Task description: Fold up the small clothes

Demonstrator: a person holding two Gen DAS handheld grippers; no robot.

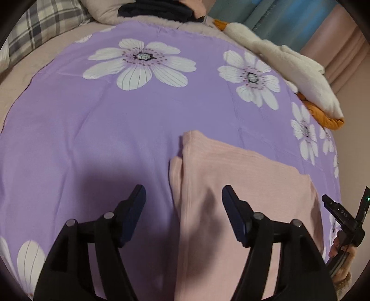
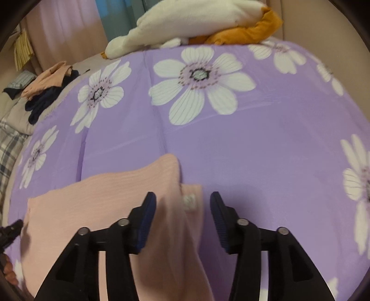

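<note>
A pink ribbed garment (image 1: 242, 185) lies folded on the purple flowered bedspread (image 1: 92, 139). My left gripper (image 1: 183, 192) hovers over its left edge. The jaws stand apart, one finger over the spread and the other over the cloth, and neither pad presses on it. In the right wrist view the same garment (image 2: 104, 196) shows a small white label (image 2: 189, 201) at its right edge. My right gripper (image 2: 182, 196) is open astride that edge, with a blurred pink fold between the fingers and no pad touching it. Each gripper shows at the other view's rim.
A white and orange plush toy (image 1: 289, 67) lies along the far right side of the bed. A pile of dark and peach clothes (image 2: 46, 88) sits at the head end by a plaid pillow (image 1: 46, 23). Curtains (image 1: 289, 20) hang behind.
</note>
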